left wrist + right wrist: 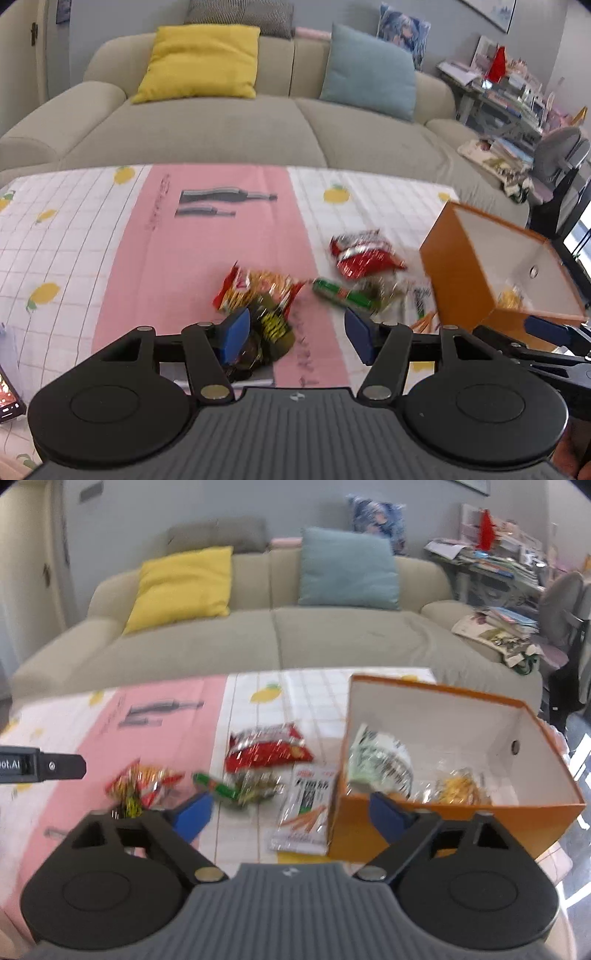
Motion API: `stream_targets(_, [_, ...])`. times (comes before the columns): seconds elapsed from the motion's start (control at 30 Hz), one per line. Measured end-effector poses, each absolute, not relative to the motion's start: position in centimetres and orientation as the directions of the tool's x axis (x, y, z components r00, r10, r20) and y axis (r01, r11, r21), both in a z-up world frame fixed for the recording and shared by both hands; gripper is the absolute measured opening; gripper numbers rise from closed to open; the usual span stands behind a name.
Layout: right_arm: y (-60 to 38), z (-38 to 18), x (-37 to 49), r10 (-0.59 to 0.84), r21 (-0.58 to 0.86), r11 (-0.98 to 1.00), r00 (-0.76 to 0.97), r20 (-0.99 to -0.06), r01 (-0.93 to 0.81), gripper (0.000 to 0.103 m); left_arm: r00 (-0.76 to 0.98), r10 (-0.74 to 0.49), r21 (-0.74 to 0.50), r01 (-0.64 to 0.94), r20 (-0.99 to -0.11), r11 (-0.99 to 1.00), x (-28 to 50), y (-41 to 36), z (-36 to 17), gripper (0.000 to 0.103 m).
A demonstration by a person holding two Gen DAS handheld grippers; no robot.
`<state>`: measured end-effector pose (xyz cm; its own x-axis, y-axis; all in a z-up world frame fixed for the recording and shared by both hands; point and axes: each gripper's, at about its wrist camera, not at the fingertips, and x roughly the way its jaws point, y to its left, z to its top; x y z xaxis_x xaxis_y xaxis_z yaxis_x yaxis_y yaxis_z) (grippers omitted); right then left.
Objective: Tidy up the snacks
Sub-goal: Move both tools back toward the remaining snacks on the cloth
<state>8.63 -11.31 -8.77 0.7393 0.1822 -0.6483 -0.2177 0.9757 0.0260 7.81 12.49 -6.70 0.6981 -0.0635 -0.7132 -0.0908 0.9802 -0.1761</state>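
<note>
Setting: a home living room, as we read it. We list what shows it. One beige sofa [221, 125] across the back, bearing a yellow cushion [201, 61], a pale blue cushion [369, 72] and a printed blue cushion [404, 31] behind it. Grey wall [155, 509] above the sofa, with the corner of a framed picture [491, 11]. To the right, a side shelf [495, 92] heaped with books and papers, and a grey chair [561, 147] beside it. In front, we note a tabletop [74, 240] under a lemon-print cloth with a pink sheet [221, 240] laid on it, scattered snack packets [266, 749] and an orange cardboard box [443, 812].
</note>
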Motion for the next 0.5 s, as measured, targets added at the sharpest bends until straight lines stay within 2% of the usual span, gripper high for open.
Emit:
stream_targets(0.1, [-10.5, -10.1, 8.8, 0.204, 0.042, 0.969, 0.699, -0.685, -0.242, 0.075, 0.678, -0.072, -0.178, -0.088, -0.731, 0.980, 7.6, 13.0, -7.8, 0.070])
stream_targets(0.5, [-7.3, -12.4, 11.9, 0.250, 0.015, 0.940, 0.660, -0.709, -0.340, 0.073, 0.643, -0.057, -0.170, -0.115, -0.764, 0.979, 9.5, 15.2, -10.8, 0.084])
